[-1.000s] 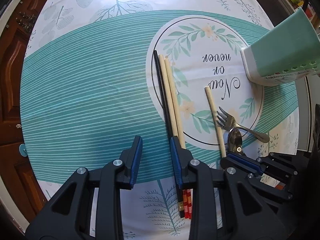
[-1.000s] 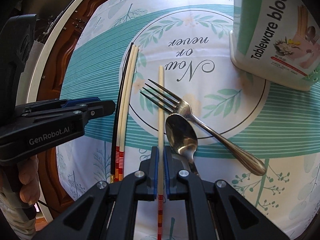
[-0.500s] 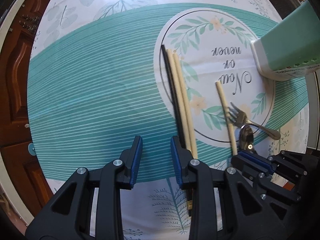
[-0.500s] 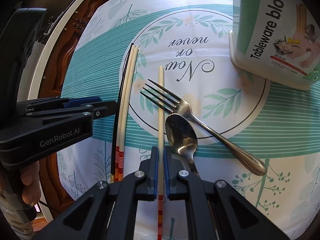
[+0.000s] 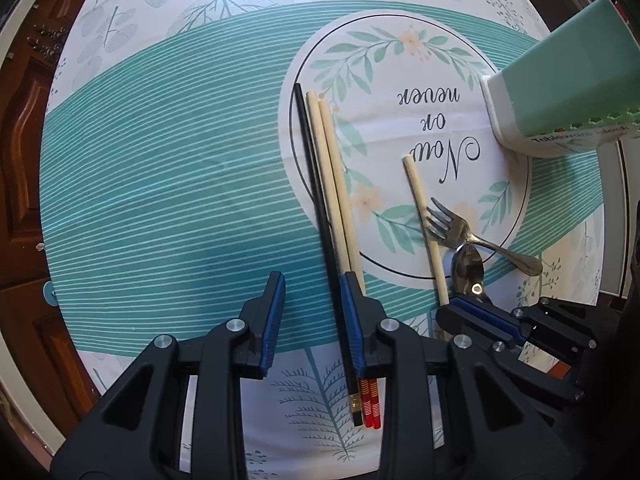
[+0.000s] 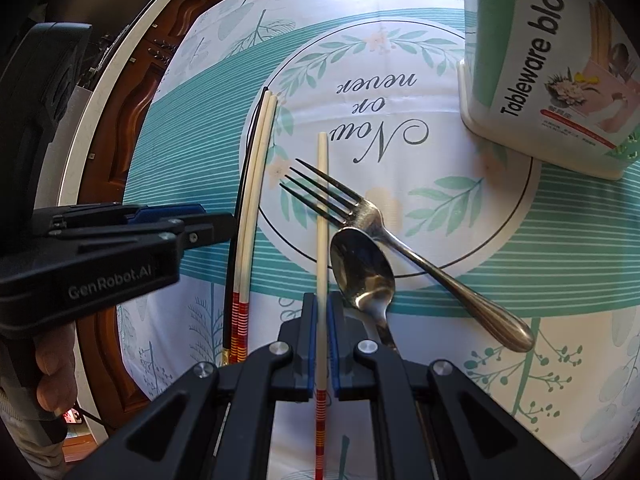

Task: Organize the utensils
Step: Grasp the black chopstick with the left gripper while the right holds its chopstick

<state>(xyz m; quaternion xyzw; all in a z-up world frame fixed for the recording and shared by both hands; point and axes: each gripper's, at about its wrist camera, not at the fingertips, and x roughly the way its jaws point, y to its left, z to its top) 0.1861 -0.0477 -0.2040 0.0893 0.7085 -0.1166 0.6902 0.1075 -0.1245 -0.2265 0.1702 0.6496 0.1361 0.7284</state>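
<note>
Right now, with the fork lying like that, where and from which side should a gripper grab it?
Grip the fork mid-handle, from straight above, jaws across the handle. That stretch lies flat and clear on the tablecloth. The tines cross the single chopstick held by the right gripper, and the spoon crowds the neck.

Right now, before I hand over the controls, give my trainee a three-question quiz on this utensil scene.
1. True or false: the right gripper is shut on a single cream chopstick.
2. What lies across that chopstick near its far end?
A. the spoon
B. the fork
C. the black chopstick
3. Fill in: the left gripper is ____, with nothing between its pads.

Key
1. True. Its pads press the chopstick from both sides.
2. B. The fork's tines cross it; the spoon lies beside it, and the black chopstick lies further left with two cream ones.
3. Open. The black chopstick runs along the right finger's inner edge, apparently ungripped.
</note>
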